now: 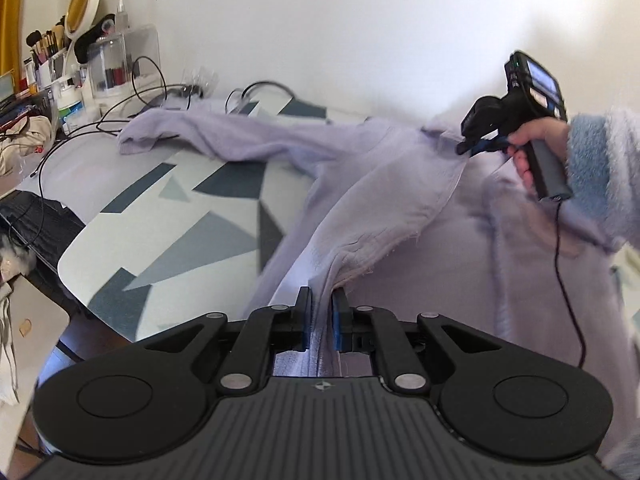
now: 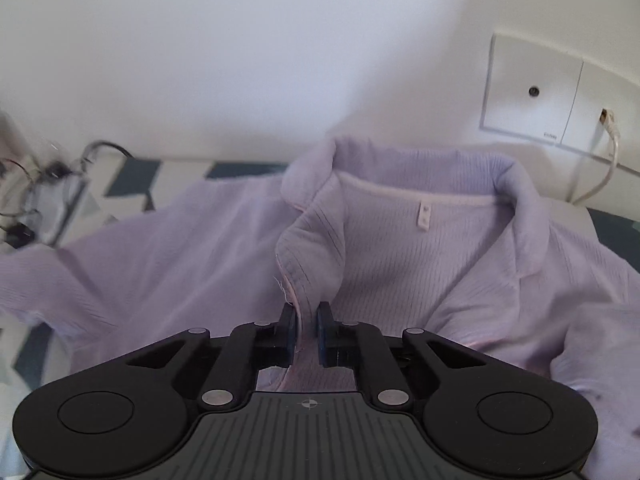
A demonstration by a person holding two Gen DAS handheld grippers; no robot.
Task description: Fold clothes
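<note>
Left gripper (image 1: pixel 321 312) pinching lilac cardigan (image 1: pixel 400 200) (bunched hem), right gripper (image 2: pixel 307 330) clamping its front edge

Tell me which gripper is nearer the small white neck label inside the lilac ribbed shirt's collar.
Right. The right gripper grips the collar edge just below the label; the left gripper holds a fold of the lilac ribbed shirt farther away.
</note>
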